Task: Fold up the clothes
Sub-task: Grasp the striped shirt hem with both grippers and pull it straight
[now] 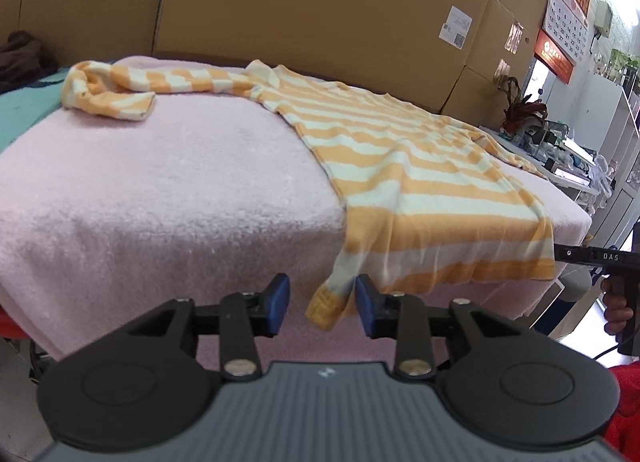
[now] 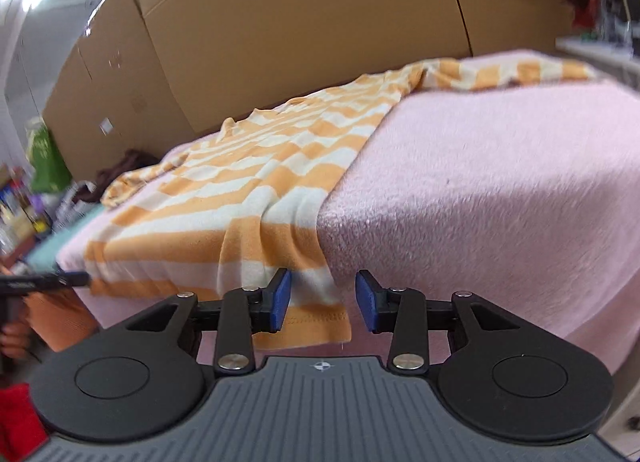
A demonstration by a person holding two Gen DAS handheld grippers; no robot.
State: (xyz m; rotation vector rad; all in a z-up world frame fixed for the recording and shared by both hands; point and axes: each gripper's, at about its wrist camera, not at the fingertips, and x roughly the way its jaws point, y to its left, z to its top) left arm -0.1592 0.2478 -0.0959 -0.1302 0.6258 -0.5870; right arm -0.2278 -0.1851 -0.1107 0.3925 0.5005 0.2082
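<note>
An orange and cream striped long-sleeved shirt [image 1: 384, 150] lies spread on a pink fleece-covered table [image 1: 160, 182], its hem hanging over the near edge. One sleeve [image 1: 120, 90] lies crumpled at the far left. My left gripper [image 1: 322, 304] is open at the hem's left corner, which hangs between its blue pads. My right gripper [image 2: 323, 301] is open at the hem's right corner [image 2: 312, 322]; the shirt [image 2: 256, 174] stretches away from it. The right gripper's tip [image 1: 592, 256] also shows at the right edge of the left wrist view.
Large cardboard boxes [image 1: 320, 14] stand behind the table. A calendar [image 1: 568, 2], a plant [image 1: 520, 110] and shelves with clutter are at the right. A teal cloth [image 1: 24, 110] and a dark garment [image 1: 20, 58] lie at the far left.
</note>
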